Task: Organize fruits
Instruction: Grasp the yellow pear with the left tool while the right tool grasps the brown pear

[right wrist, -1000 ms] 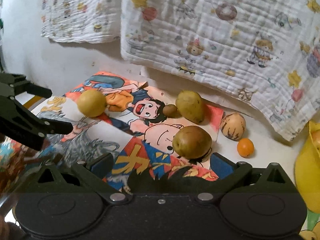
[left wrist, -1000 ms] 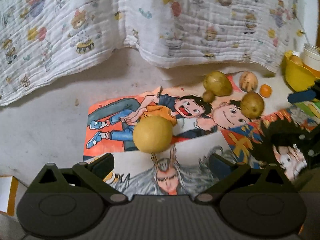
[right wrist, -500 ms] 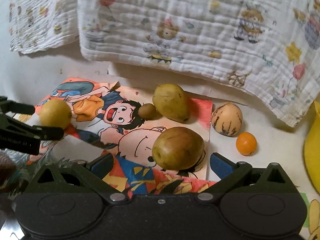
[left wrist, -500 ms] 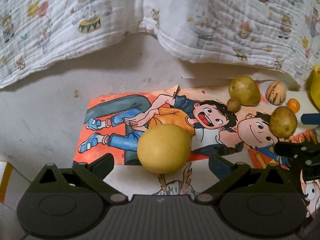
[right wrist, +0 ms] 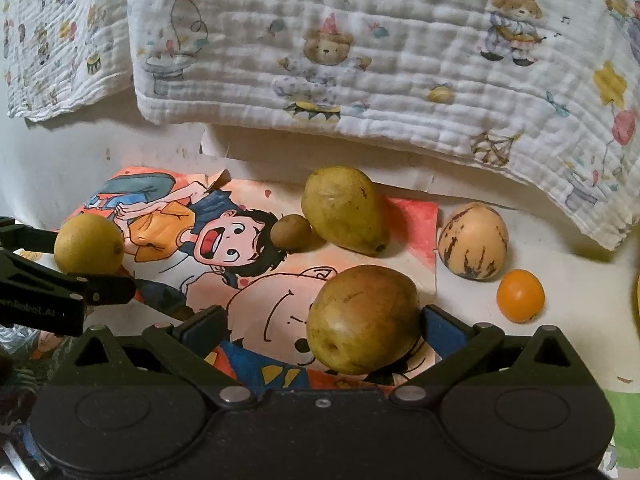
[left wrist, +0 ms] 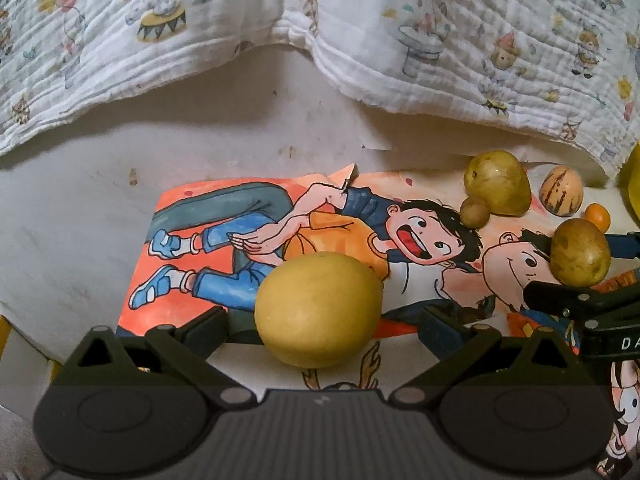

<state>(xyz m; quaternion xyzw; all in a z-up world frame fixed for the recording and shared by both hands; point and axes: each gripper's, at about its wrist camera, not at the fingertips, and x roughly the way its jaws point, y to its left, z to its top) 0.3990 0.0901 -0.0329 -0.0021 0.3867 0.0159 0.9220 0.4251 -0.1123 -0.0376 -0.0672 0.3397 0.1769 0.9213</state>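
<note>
Nearest in the left wrist view, the left gripper stands wide apart around a round yellow fruit, a gap on each side, gripping nothing; the fruit rests on the cartoon poster. In the right wrist view the right gripper is likewise spread wide about a brownish-green fruit lying on the same poster, its right finger just beside or touching the skin, I cannot tell which, its left finger well clear. Farther off at 12 o'clock sit a small brown fruit touching a large green pear-shaped fruit; at 1 o'clock a striped pale fruit and, nearer, a small orange, both off the poster on the pale tabletop. A printed muslin cloth hangs behind everything. The right view shows the left gripper from the side at 9 o'clock, flanking the yellow fruit; the left view shows the right gripper's dark fingers at 3 o'clock partly covering the brownish-green fruit, and a yellow container's rim at the far right edge
</note>
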